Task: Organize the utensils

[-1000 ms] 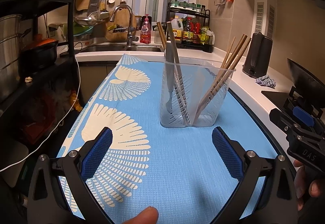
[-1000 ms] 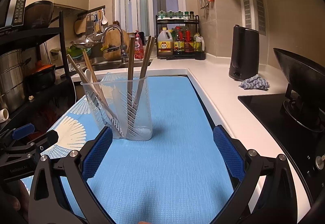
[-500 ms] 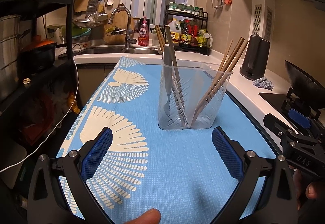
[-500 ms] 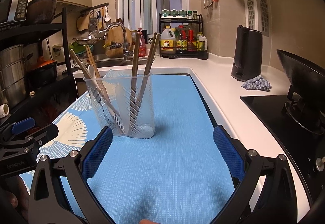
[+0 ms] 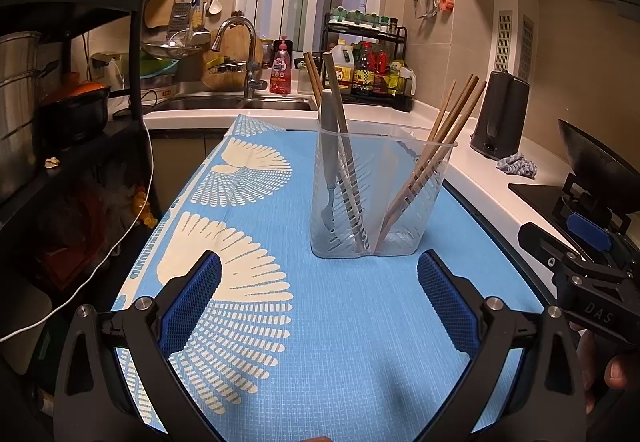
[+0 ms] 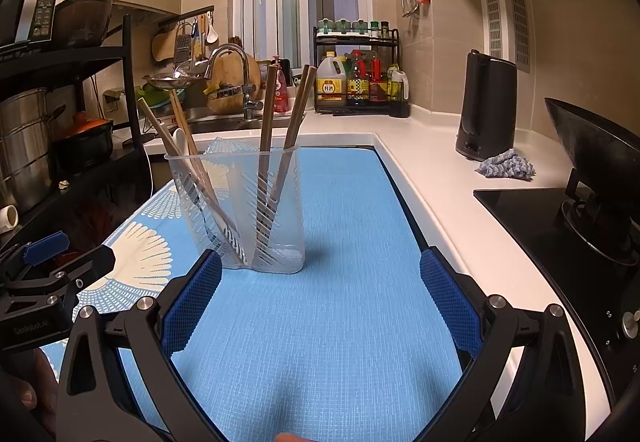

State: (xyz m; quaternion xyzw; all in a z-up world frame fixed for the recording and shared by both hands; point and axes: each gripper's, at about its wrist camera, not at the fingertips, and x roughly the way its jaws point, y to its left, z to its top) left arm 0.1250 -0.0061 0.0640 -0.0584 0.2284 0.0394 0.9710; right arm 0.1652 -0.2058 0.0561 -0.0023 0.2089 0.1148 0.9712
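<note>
We hold the left gripper (image 5: pixel 319 298) low over the blue mat (image 5: pixel 340 342), fingers level and spread wide apart with nothing between the blue pads (image 5: pixel 192 302). The right gripper (image 6: pixel 320 300) sits the same way: level, fingers wide apart, empty. Both point toward the clear utensil holder (image 5: pixel 380 197), which stands upright on the mat just beyond the fingertips. In the left wrist view the right gripper's body shows to the right of the holder, with part of a hand (image 5: pixel 608 378) under it.

The holder has two compartments. As the left wrist view shows it, the left compartment holds a grey-handled utensil (image 5: pixel 329 145) and brown chopsticks (image 5: pixel 340 109), leaning back toward the sink (image 5: pixel 232 103). The right compartment holds more wooden chopsticks (image 5: pixel 452 121), tilted away from the holder's centre toward the black kettle (image 5: pixel 500 113). We cannot tell the exact count of sticks in either compartment.
</note>
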